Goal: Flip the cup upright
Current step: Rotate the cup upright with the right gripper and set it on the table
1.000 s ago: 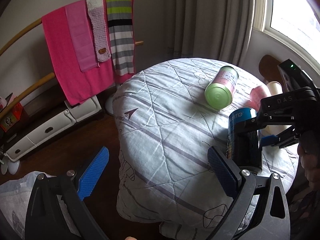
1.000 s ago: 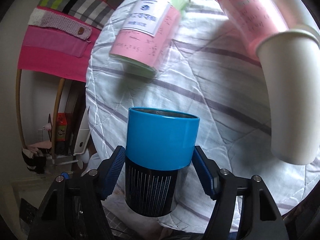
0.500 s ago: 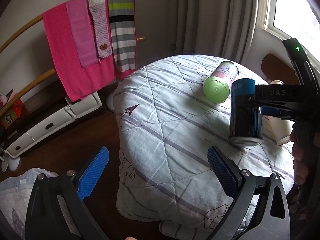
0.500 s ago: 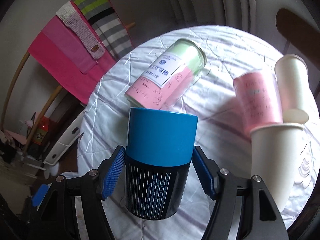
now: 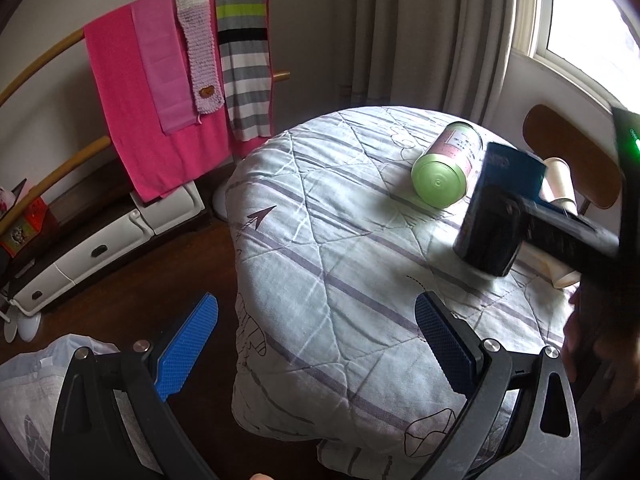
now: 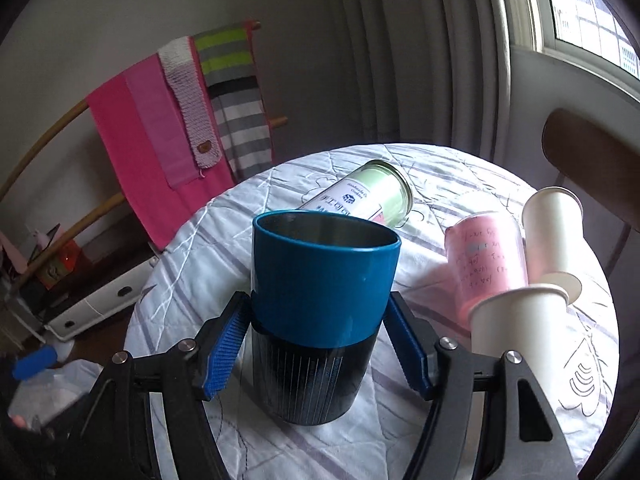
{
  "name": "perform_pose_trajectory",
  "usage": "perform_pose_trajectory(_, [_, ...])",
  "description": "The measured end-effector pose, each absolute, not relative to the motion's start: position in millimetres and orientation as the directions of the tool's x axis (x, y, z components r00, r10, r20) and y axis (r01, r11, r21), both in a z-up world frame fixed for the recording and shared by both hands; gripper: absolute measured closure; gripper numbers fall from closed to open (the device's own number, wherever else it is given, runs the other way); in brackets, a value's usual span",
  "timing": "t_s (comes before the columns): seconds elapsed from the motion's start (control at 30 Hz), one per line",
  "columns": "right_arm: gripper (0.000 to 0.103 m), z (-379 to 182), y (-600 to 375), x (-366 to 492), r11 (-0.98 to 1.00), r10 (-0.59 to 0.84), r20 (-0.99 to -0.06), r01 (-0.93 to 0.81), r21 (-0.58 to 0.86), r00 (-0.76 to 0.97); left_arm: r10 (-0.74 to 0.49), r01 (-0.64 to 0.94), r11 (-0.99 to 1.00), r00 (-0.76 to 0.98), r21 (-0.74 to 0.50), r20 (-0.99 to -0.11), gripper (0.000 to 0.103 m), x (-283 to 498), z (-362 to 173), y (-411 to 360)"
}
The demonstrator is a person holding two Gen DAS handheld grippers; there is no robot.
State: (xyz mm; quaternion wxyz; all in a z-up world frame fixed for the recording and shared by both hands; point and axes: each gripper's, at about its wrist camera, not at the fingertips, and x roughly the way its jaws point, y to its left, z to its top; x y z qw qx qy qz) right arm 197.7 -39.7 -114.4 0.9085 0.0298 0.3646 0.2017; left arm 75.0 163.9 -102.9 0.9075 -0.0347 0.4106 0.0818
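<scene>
The right gripper (image 6: 320, 350) is clamped on the blue and black cup (image 6: 320, 312), which stands mouth-up with its base at the quilted tablecloth (image 6: 420, 420), though actual contact cannot be made out; the left gripper (image 5: 316, 336) hangs at the near table edge, fingers spread wide with nothing between them. Beyond lie a white paper cup (image 6: 516, 332), a pink cup (image 6: 488, 256), a green canister (image 5: 446, 170) on its side; farther back, pink towels (image 5: 132, 104) drape a wooden rack (image 5: 48, 176).

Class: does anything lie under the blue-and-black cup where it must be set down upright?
Nothing visible does. The blue-and-black cup, in the right gripper, sits mouth-up over bare striped quilt. The green-and-pink tin and white paper cup lie aside.
</scene>
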Motion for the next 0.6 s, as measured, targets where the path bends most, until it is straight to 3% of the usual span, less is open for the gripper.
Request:
perform_pose_trajectory(0.17, [0.034,-114.0,-36.6,177.9,0.913,0.377,-0.626,-0.387,0.128,0.683,0.124,-0.179,0.984,0.648,0.008,-0.752,0.002,73.2,-102.5,161.6])
perform_pose_trajectory(0.6, [0.034,-116.8,-32.6,162.8,0.9,0.399,-0.637,-0.415,0.134,0.659,0.13,-0.177,0.984,0.645,0.019,-0.753,0.002,64.7,-98.0,152.6])
